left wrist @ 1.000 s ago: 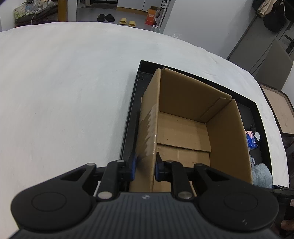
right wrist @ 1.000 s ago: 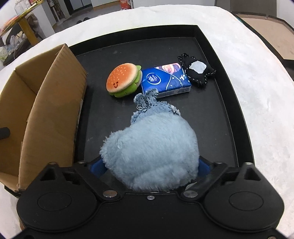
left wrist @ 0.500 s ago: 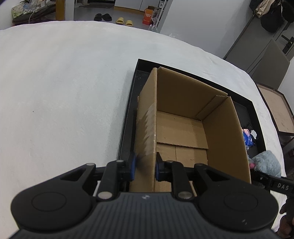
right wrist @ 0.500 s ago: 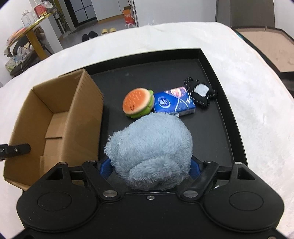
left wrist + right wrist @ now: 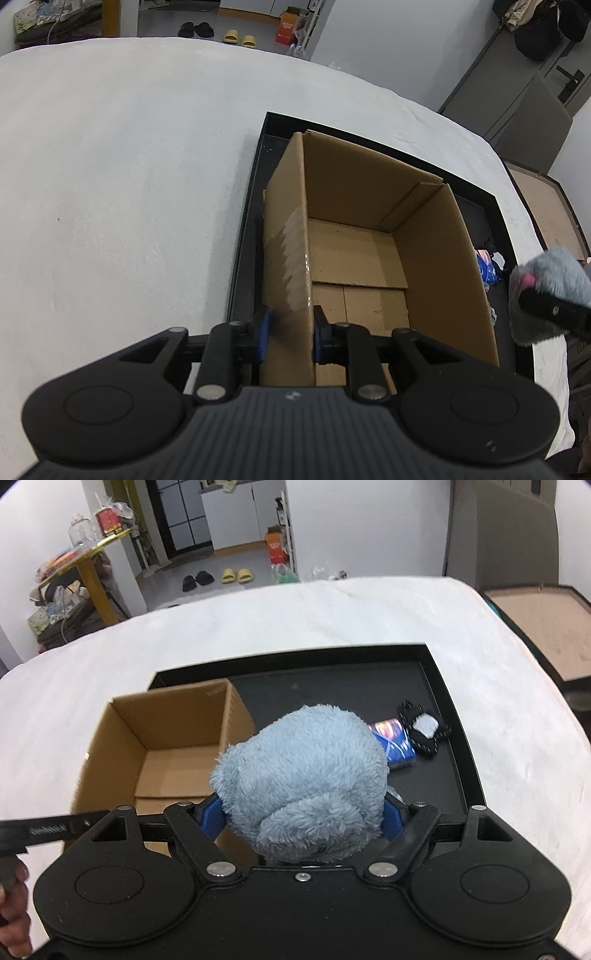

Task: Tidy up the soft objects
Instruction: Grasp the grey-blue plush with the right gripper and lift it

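Two tongs [image 5: 289, 334] [image 5: 302, 814] over white bedding [image 5: 129, 184], left clamping box wall [image 5: 286, 240], right gripping blue plush [image 5: 306, 779]

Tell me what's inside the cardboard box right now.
Nothing visible: the cardboard box shows only bare bottom flaps. Its near inside corner is hidden behind the left gripper, which clamps the wall. The blue plush remains outside.

1. This is a lived-in home, seen over a wide white bed-like surface [image 5: 295, 627].
2. Black slippers [image 5: 198, 580] and yellow slippers [image 5: 237, 576] sit in pairs on the grey floor near a doorway.
3. A gold-legged round table [image 5: 88, 550] is crowded with jars and household clutter.
4. Bags and clothing hang against grey wardrobe doors [image 5: 532, 22].
5. An orange carton [image 5: 275, 548] stands by the white wall.
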`<state>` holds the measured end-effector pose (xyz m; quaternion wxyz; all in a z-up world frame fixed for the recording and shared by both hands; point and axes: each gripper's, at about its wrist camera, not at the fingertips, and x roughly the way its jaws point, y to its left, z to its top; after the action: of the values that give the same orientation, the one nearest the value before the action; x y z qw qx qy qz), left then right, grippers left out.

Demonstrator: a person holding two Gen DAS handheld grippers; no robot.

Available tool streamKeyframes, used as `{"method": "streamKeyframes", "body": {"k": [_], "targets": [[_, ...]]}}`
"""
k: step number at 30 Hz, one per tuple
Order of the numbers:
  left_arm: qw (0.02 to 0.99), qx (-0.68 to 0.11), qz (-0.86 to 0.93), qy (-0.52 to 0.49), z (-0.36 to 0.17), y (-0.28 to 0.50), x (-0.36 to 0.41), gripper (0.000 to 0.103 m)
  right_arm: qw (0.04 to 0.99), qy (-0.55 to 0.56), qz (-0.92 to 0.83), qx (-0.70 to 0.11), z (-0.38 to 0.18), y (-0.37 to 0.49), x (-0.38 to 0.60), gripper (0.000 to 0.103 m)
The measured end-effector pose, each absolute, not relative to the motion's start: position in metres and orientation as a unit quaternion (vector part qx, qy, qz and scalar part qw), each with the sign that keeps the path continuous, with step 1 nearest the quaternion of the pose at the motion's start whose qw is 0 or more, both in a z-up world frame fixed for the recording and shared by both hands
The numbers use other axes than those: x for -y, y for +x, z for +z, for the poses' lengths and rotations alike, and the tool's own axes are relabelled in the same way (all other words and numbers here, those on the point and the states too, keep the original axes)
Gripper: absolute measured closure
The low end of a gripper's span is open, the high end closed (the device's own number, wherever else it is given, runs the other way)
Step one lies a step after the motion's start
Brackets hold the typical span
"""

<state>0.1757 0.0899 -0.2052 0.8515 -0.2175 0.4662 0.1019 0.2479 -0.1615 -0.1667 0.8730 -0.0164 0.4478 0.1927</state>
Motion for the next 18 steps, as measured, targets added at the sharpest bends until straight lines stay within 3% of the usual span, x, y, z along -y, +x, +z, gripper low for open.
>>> {"method": "streamKeyframes", "body": {"k": [18], "targets": [[0.857,-0.462,0.076,-0.216,-0.212,0.17,-0.095,0.082,0.879,-0.026,0.228,-0.417,-0.146,0.232,0.112,0.026]]}}
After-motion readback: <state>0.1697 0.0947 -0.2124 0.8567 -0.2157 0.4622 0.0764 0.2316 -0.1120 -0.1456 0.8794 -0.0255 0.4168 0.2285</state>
